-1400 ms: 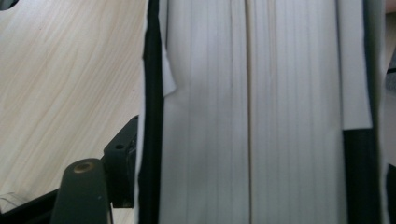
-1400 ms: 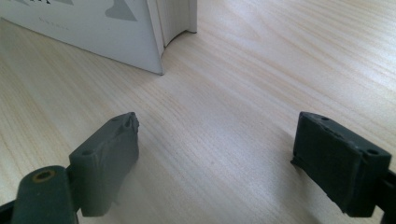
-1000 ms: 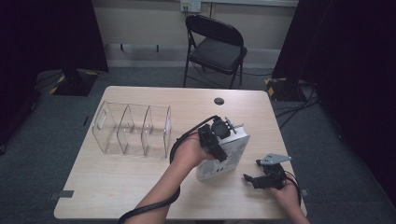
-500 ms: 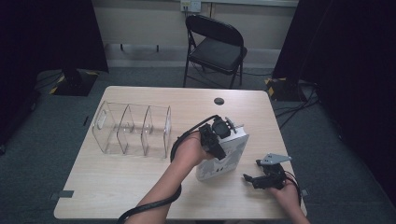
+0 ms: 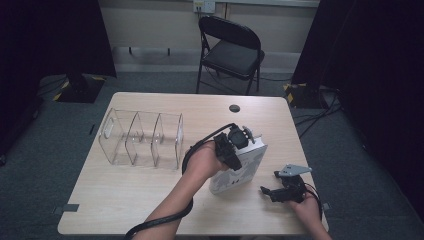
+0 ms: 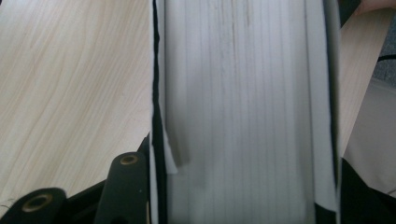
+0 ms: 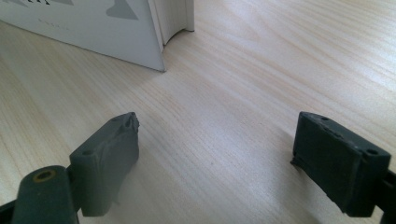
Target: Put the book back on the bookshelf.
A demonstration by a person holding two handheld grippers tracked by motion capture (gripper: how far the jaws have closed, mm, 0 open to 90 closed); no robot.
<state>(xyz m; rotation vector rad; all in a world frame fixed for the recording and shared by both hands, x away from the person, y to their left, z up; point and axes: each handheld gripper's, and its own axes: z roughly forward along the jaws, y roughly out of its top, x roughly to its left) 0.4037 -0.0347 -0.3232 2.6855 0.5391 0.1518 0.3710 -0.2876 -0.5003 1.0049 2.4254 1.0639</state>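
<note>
- Nothing much has moved since the earlier frames: both hands are in the same spots, and the book (image 5: 240, 167) sits where it did. One thing has changed, though. The left gripper (image 5: 231, 145) has just been closing, and the book is between its fingers.
- Now those fingers pinch the book across its thick part. In the left gripper view the white page edges (image 6: 243, 112) run between the two covers, with a black finger (image 6: 123, 186) pressed against one cover.
- The book lies near the front right of the surface (image 5: 125, 195), with its far end propped up under the left gripper. I think the squeeze goes across the pages so the covers stay shut and the book does not flop open when it is lifted.
- The right gripper (image 5: 274, 192) rests low on the surface just beside the book. Its fingers (image 7: 109, 158) are spread wide with only bare wood between them. It looks ready to help steady the book.
- A clear holder (image 5: 142, 137) with upright slots stands well apart to the left. It is likely where the book goes, standing up in a slot.
</note>
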